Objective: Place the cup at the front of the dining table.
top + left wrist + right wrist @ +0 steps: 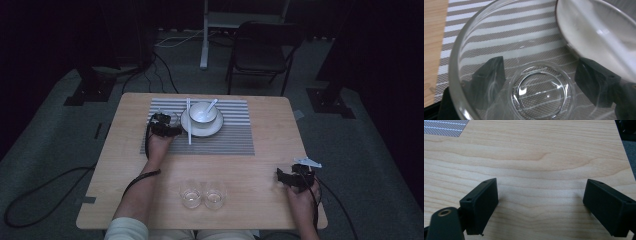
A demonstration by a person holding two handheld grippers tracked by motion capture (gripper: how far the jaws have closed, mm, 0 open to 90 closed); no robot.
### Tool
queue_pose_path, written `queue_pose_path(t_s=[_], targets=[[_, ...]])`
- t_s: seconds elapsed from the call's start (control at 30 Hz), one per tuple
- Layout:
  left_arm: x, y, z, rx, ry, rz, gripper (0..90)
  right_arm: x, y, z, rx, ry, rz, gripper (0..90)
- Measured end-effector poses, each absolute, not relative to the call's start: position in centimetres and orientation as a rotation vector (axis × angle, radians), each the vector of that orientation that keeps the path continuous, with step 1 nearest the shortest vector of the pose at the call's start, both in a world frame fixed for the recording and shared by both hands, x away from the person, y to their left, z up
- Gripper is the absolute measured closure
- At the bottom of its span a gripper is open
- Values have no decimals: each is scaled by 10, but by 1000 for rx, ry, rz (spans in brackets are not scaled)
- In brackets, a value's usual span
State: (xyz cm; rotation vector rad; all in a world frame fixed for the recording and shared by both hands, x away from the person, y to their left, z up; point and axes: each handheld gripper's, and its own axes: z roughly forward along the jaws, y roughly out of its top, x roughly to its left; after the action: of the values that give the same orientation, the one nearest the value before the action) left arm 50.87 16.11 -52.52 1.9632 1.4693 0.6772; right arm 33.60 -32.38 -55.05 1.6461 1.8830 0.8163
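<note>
On the dim room's wooden table [260,165], the left gripper [167,129] straddles a glass cup [499,82] on the striped placemat [235,135]: one jaw inside, one outside, apparently not closed on its wall. The white plate [596,37] lies just beyond its outer jaw. The right gripper [541,205] rests spread and empty, far off.

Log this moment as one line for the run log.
left tongs: around glass on mat | right tongs: open, over bare table | two glasses near edge

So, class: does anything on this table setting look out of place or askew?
Nothing is spilled or broken. The one oddity: a clear glass sits between the left gripper's jaws on the striped placemat, away from the two glasses near the table's front edge.
</note>
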Motion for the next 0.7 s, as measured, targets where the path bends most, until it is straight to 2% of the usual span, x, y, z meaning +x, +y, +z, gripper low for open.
queue_pose_path(t_s=[0.43,0.57,0.6,0.7], targets=[[504,165,-526,1938,1457,659,204,336,-324,-551,1645,1883,816,121],[503,164,-528,1949,1464,638,168,336,-324,-551,1645,1883,816,121],[503,164,-528,1956,1468,631,112,336,-324,-551,1646,1882,816,121],[501,165,-529,1962,1472,609,101,336,-324,-551,1646,1882,816,121]])
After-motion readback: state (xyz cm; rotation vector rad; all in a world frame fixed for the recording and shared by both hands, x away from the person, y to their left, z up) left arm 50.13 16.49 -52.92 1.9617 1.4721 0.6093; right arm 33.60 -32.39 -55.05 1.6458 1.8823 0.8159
